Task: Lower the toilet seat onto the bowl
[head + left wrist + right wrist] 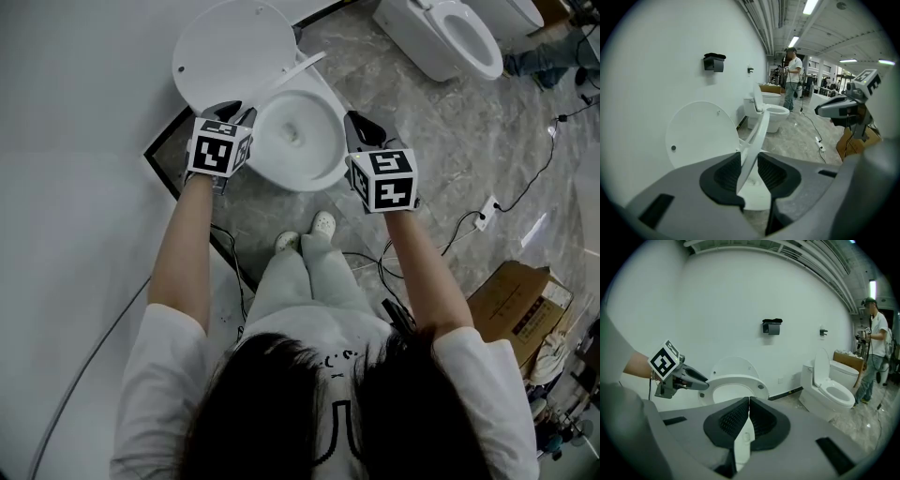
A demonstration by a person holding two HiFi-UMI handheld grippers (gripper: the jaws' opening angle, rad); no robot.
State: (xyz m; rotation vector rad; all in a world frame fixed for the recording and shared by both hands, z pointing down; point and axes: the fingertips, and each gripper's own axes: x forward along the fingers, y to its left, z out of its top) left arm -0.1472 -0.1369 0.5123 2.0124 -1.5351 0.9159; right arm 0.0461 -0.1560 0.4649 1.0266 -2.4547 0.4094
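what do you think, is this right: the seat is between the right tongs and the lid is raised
Not quite: the seat is between the left tongs, not the right tongs, which are shut. The left gripper view shows it. The lid is raised, as you said.

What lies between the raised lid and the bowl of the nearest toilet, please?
The toilet seat, tilted midway, with its rim between the jaws of the left hand-held gripper, as the left gripper view shows.

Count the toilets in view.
2. One toilet stands directly before the person; the other toilet stands farther along the same wall. Others may be hidden.
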